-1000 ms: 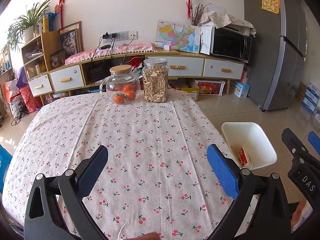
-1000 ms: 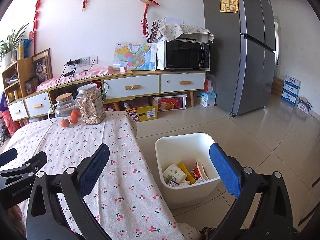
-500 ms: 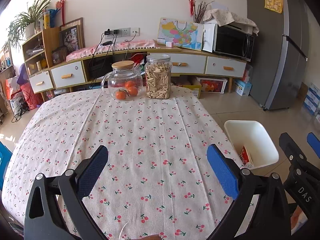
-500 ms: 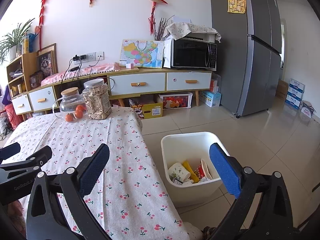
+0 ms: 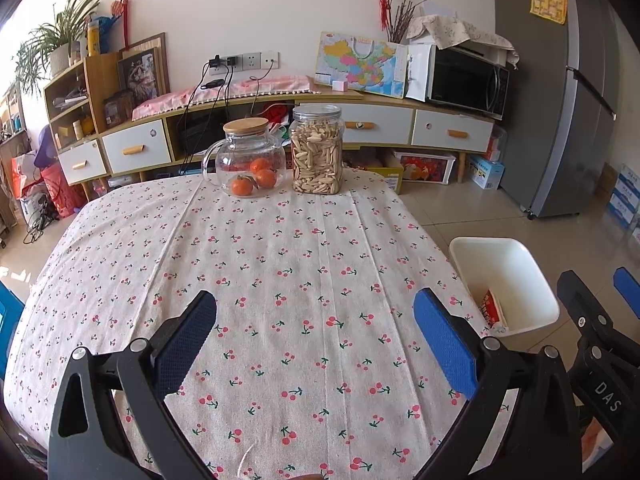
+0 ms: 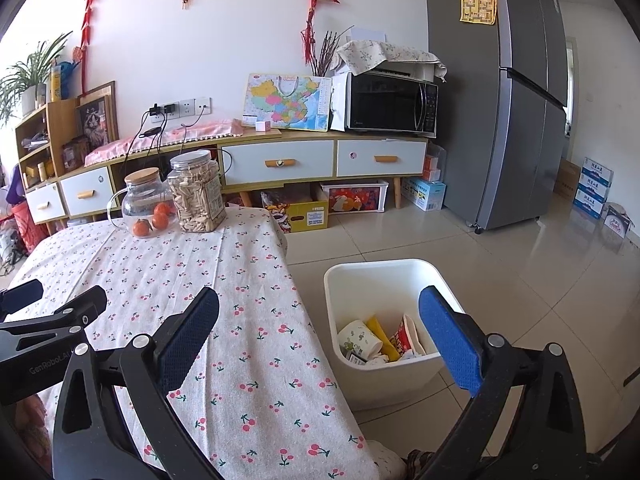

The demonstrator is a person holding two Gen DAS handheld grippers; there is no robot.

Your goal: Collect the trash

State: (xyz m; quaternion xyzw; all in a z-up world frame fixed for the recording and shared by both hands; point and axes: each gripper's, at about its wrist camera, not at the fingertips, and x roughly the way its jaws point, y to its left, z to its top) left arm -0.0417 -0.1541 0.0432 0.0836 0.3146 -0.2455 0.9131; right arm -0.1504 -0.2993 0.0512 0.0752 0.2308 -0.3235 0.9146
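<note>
A white trash bin (image 6: pixel 384 276) stands on the floor right of the table; it also shows in the left wrist view (image 5: pixel 516 264). Inside lie a paper cup (image 6: pixel 360 338), a yellow wrapper (image 6: pixel 378 330) and a red snack packet (image 6: pixel 402 338). My left gripper (image 5: pixel 316 332) is open and empty above the near part of the cherry-print tablecloth (image 5: pixel 280 248). My right gripper (image 6: pixel 320 328) is open and empty, over the table's right edge with its right finger above the bin. No loose trash shows on the table.
A glass jug with oranges (image 5: pixel 248 164) and a jar of seeds (image 5: pixel 318 154) stand at the table's far edge. Beyond are a low sideboard (image 5: pixel 360 120), a microwave (image 5: pixel 466 80) and a grey fridge (image 6: pixel 504 100). Boxes (image 6: pixel 596 188) sit on the tiled floor.
Both views have drawn back and risen slightly, so the table and jars sit lower and farther. Both grippers stay open and empty.
</note>
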